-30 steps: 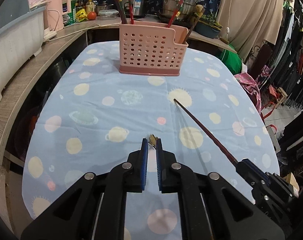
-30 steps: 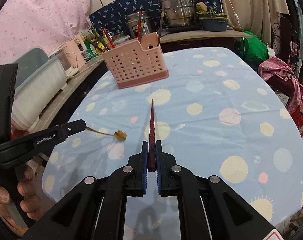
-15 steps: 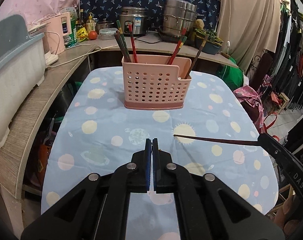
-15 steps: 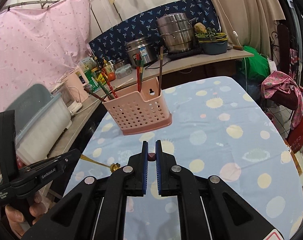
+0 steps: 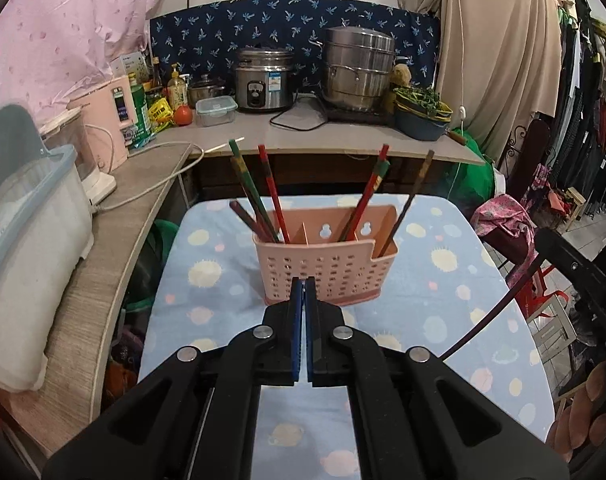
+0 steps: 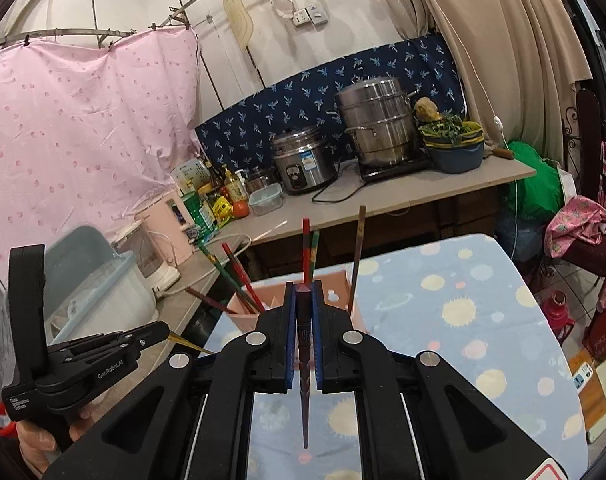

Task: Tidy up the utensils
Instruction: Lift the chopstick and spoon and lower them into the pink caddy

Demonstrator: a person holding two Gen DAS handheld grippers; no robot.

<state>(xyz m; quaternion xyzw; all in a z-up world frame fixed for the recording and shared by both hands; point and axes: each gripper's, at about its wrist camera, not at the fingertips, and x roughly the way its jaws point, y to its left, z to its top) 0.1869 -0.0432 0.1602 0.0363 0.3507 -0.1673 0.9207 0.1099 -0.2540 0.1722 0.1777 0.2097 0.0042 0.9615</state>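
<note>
right gripper (image 6: pixel 303 300): clamped on a dark red-brown chopstick (image 6: pixel 305 392), blunt end pinched between the blue pads, tapered tip pointing back toward the camera.
left gripper (image 5: pixel 303 292): pads pressed together on a thin gold-coloured utensil (image 6: pixel 185 342); only its slim handle visible past the fingertips in the right wrist view, business end hidden, type unclear.
target: pink perforated utensil caddy (image 5: pixel 327 268), upright on the desk (image 5: pixel 443 308) with planet-print cloth, directly ahead of both grippers; divided into compartments.
caddy contents: several red/green chopsticks (image 5: pixel 263 196) leaning in left compartment, more (image 5: pixel 367 196) in right compartments, one brown stick (image 5: pixel 409 200) at the far right corner.
handling, chopstick: light, stiff, lacquered so probably slick; grip near one end leaves a long lever, likely to pivot in the pads if bumped. Best held nearer mid-length, or lowered tip-first and straight.
handling, gold utensil: light, thin, rigid; narrow handle, could twist between the pads.
obstacles: sticks already in caddy lean outward and cross the openings; likely snag on entry. Caddy looks light, may tip or slide on the cloth if pushed.
surroundings: rice cooker (image 5: pixel 265 84), steel steamer pot (image 5: pixel 357 68), plastic bin (image 5: pixel 27 240) on side counters, well apart from the caddy.
</note>
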